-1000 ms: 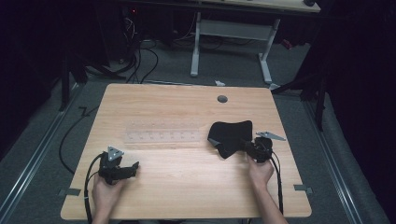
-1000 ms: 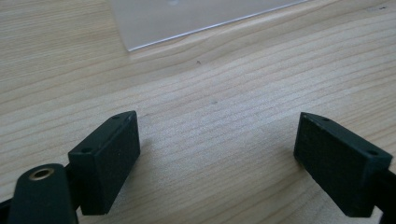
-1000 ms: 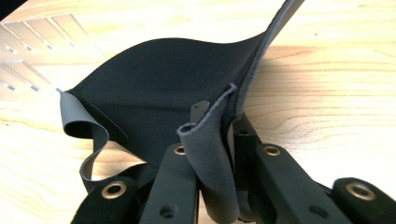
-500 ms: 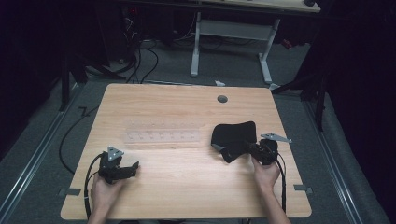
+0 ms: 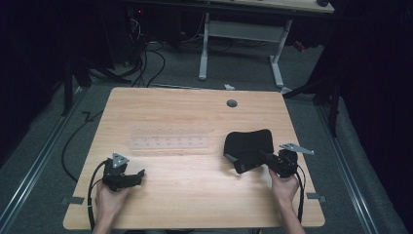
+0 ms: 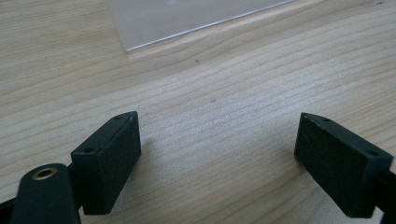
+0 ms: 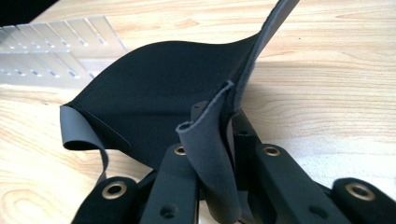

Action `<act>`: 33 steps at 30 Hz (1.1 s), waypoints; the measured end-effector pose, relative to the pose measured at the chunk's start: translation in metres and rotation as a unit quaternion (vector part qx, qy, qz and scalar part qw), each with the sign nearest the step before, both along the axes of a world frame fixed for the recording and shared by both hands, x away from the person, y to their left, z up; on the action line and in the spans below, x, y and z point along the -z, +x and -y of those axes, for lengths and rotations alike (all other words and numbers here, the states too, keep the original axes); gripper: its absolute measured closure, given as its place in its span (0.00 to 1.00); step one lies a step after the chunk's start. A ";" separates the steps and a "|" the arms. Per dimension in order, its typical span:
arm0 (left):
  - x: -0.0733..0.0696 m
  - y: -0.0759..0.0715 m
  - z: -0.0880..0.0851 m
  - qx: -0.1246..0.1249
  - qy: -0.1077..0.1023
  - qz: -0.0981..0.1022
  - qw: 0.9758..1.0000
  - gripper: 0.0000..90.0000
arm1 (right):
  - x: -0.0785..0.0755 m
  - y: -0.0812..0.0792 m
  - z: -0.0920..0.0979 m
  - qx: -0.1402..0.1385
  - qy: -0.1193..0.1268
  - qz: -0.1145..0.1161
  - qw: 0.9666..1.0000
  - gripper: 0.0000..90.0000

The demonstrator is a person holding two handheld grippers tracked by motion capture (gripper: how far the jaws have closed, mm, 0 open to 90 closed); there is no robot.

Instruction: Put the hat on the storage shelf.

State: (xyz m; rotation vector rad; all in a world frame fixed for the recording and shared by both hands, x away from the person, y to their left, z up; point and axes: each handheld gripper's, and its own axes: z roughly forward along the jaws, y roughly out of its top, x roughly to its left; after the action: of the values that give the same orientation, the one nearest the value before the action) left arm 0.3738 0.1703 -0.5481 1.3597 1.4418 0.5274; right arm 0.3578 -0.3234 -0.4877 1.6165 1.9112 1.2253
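A black flexible mat point(image 5: 249, 147) lies on the right half of the wooden table point(image 5: 195, 112). My right gripper point(image 5: 267, 159) is shut on the mat's near right edge, which bunches up between the jaws. In the right gripper view the black mat point(image 7: 159, 98) curls up at its left corner, and its pinched edge rises out of my right gripper point(image 7: 219, 140). My left gripper point(image 5: 140, 173) rests low over the table's near left part, open. In the left gripper view my left gripper point(image 6: 219, 158) holds nothing, with bare wood between the jaws.
A clear acrylic rack point(image 5: 169, 142) with a row of small holes lies flat mid-table; its corner point(image 6: 187, 18) shows beyond the left jaws and its end point(image 7: 51, 46) left of the mat. A round cable hole point(image 5: 232, 103) sits near the far edge. A desk frame point(image 5: 243, 44) stands behind.
My right gripper has drawn the black mat a little to the right and toward the near edge, lifting its gripped edge. The left gripper has stayed in place.
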 end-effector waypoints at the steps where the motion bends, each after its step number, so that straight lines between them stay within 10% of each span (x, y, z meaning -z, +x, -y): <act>1: 0.000 -0.001 0.001 0.001 0.004 0.004 1.000 0.17 | -0.001 -0.002 0.001 -0.002 0.000 0.002 1.000 0.94; 12: -0.012 -0.009 0.003 0.027 -0.032 0.011 0.999 0.17 | -0.005 -0.013 0.007 -0.008 0.009 0.003 1.000 0.94; 33: -0.029 -0.027 0.036 0.108 -0.027 0.020 0.994 0.18 | -0.017 -0.030 0.002 -0.035 0.031 0.004 0.999 0.94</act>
State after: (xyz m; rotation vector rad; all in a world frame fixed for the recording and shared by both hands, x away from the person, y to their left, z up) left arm 0.3470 0.1346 -0.5193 1.4335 1.2493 0.3694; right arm 0.3279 -0.3252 -0.4706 1.5846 1.9579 1.3303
